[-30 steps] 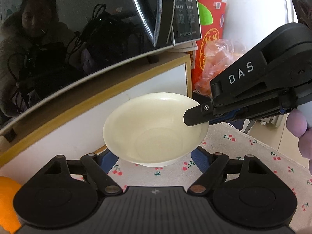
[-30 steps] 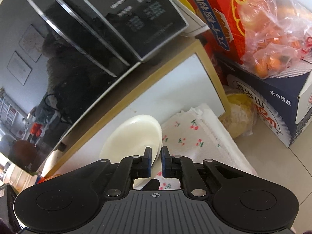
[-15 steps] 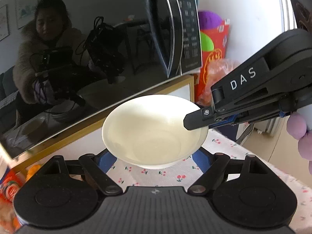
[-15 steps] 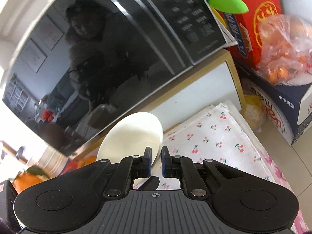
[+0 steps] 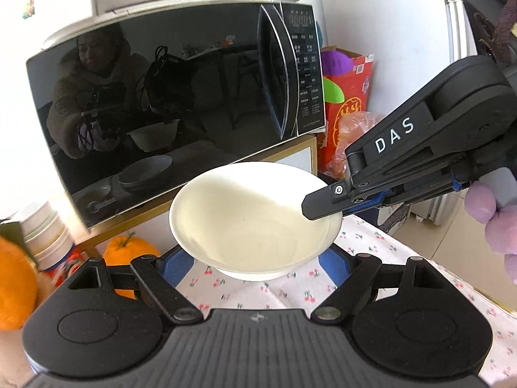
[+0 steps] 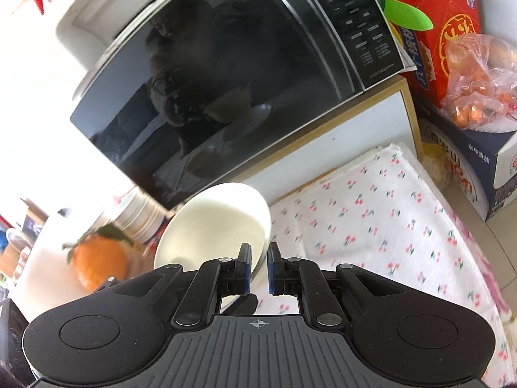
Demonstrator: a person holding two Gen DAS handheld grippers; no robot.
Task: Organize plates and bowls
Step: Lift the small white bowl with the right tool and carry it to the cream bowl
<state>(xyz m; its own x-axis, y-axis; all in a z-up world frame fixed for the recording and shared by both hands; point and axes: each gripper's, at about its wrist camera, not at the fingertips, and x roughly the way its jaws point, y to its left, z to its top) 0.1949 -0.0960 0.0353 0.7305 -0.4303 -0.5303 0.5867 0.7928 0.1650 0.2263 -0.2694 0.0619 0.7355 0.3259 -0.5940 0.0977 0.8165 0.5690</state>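
Far left: an orange (image 5: 14,286) and a stack of white containers (image 5: 45,232). Second orange (image 5: 129,252) sits below the black microwave (image 5: 181,103).

Your left gripper (image 5: 255,260) stands wide, blue pads (image 5: 176,263) flanking the base of the cream bowl (image 5: 252,213); whether they press on it, you can't tell.

Bowl is up off the cherry-print cloth (image 5: 381,242), in front of the microwave.

Your right gripper (image 6: 258,266) is pinched onto the bowl's rim (image 5: 336,220).

Right: bag of oranges (image 6: 478,87) on a box (image 6: 478,174).
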